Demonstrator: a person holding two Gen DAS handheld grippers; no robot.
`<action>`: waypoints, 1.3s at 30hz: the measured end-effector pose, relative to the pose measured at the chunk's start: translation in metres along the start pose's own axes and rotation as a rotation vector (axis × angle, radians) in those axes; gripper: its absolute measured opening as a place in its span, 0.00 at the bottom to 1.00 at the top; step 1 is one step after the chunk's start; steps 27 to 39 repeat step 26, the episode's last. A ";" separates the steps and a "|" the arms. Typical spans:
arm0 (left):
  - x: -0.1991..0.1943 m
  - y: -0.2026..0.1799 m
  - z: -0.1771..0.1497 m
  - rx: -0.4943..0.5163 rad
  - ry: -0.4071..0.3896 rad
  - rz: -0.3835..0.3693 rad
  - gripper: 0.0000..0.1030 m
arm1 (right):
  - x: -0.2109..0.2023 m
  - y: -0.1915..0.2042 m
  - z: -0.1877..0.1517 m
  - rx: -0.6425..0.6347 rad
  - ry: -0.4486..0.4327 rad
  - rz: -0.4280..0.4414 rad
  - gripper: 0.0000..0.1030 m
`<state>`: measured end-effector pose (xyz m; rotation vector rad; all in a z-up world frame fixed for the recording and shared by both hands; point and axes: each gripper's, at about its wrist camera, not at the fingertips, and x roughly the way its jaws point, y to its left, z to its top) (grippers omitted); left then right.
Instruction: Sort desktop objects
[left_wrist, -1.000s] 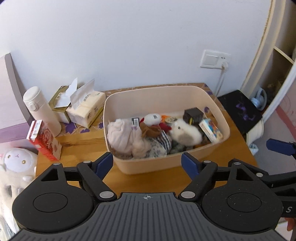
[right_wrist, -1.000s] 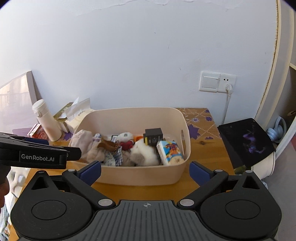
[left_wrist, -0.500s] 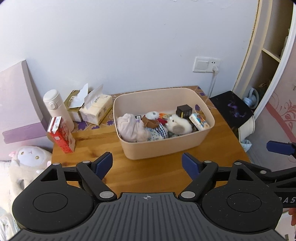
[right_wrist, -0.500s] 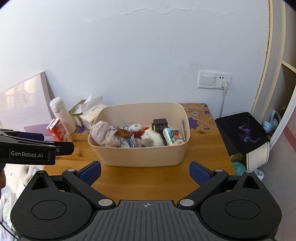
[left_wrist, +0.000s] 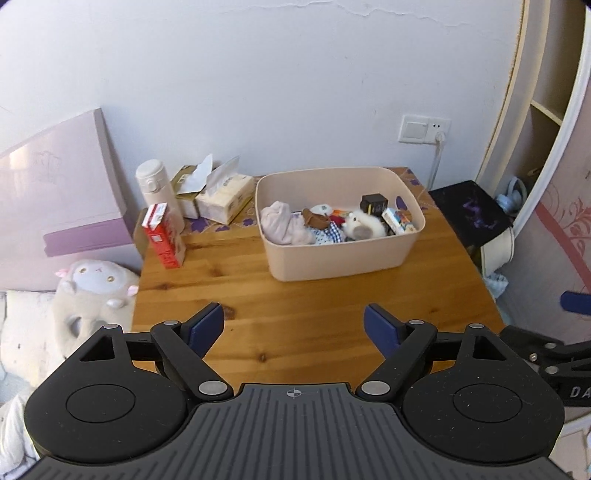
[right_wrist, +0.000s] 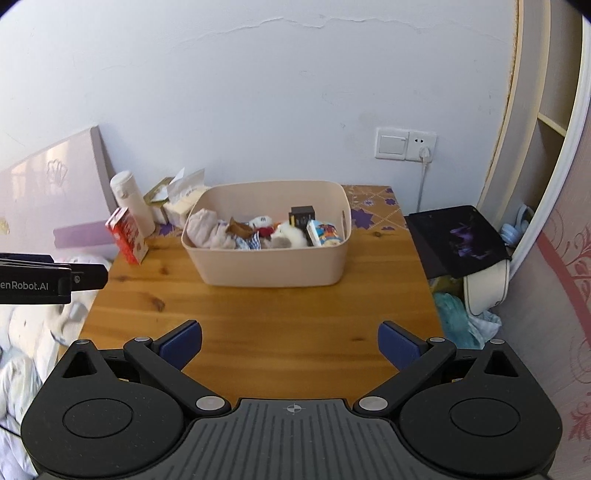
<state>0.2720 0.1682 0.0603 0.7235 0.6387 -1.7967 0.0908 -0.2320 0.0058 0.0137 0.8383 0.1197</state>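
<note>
A beige plastic bin (left_wrist: 340, 258) (right_wrist: 273, 271) stands on the wooden table (left_wrist: 295, 317) (right_wrist: 258, 325), toward its back. Inside lie a pink cloth (left_wrist: 280, 225), a brown and checked soft toy (left_wrist: 317, 221), a white fluffy toy (left_wrist: 364, 225), a small black box (left_wrist: 373, 204) and a colourful carton (left_wrist: 397, 220). My left gripper (left_wrist: 293, 326) is open and holds nothing, well in front of the bin over the table's near part. My right gripper (right_wrist: 290, 341) is also open with nothing in it, at a similar distance from the bin.
At the table's back left stand a red carton (left_wrist: 164, 236), a white flask (left_wrist: 155, 188) and two tissue packs (left_wrist: 221, 197). A plush sheep (left_wrist: 96, 284) lies left of the table. A black pad (right_wrist: 458, 238) over a white container sits to the right.
Both grippers have drawn back and up from the bin, which now looks smaller and farther away. Both stayed open and the bin's contents have not moved.
</note>
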 end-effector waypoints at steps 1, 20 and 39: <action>-0.004 -0.001 -0.002 0.005 -0.002 0.007 0.82 | -0.004 0.000 -0.002 -0.004 0.000 -0.003 1.00; -0.058 -0.032 -0.033 -0.002 -0.014 -0.031 0.83 | -0.069 -0.045 -0.038 -0.001 0.009 -0.060 1.00; -0.062 -0.040 -0.032 -0.023 -0.021 -0.054 0.83 | -0.069 -0.057 -0.045 0.006 0.035 -0.060 1.00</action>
